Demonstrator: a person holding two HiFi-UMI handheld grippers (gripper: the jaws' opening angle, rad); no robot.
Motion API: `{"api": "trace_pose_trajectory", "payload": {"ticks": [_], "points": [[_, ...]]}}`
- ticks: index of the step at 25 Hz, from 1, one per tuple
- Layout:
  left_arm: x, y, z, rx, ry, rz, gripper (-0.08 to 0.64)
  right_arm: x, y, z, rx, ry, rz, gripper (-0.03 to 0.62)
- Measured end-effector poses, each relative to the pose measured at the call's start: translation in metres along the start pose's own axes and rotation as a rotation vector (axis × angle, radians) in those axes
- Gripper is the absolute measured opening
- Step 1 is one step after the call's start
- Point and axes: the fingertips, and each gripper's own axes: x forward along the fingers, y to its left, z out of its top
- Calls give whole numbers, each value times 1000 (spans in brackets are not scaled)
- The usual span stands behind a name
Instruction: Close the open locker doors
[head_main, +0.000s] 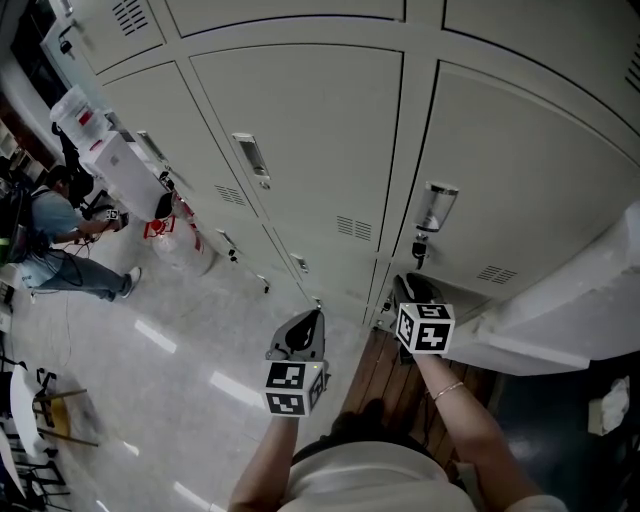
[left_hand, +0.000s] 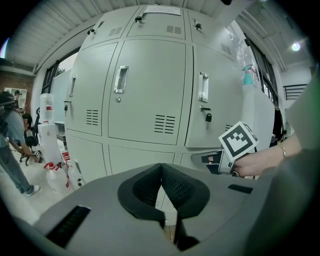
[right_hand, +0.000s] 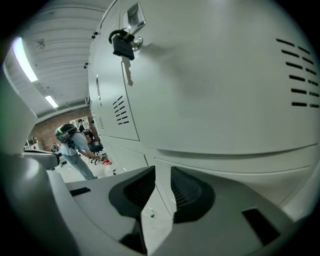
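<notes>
Upright locker door (right_hand: 215, 80) is faced by right gripper (right_hand: 162, 174), slightly parted, empty; left gripper (left_hand: 161, 169) is closed, empty.

Head view: high, looking steeply down on lockers (head_main: 300, 150). Left gripper view: low, facing them, near. Right gripper view: very close to padlocked door (right_hand: 210, 75); other two show it right of frame.
</notes>
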Motion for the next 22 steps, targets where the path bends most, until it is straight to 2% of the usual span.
{"api": "trace_pose_trajectory", "payload": {"ticks": [9,22], "points": [[-6,-16,-1,13,-15,-44,20,-49,15,4,9,-65,26,81],[-19,-46,-3,54,-35,-141,20,-150,17,3,63,-179,-11,45]]}}
